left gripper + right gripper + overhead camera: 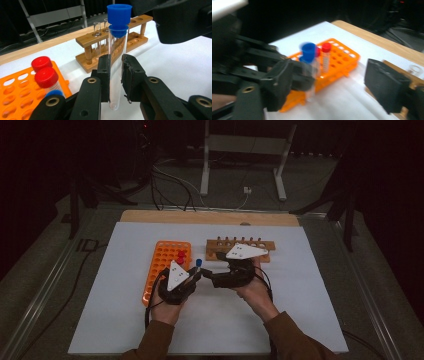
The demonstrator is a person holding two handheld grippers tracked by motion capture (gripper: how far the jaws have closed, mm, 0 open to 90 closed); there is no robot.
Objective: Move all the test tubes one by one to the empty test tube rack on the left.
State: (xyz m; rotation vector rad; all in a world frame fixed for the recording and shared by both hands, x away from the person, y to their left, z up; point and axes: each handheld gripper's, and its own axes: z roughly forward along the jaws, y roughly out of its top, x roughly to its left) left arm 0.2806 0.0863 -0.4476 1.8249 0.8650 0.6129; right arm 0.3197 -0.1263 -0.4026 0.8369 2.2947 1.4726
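Mid-frame in the high view, the left gripper (196, 272) clamps the blue-capped tube (117, 57) upright, the right gripper (214, 265) (jaws spread, nothing in them) sits beside it — handover looks done, racking in the wooden rack (239, 249) likely left.

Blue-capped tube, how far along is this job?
Looks done: one glass tube stands in the wooden rack. In hand: the left gripper clamps the blue-capped tube; the right gripper is open beside it. Left: red-capped tubes wait in the orange rack.
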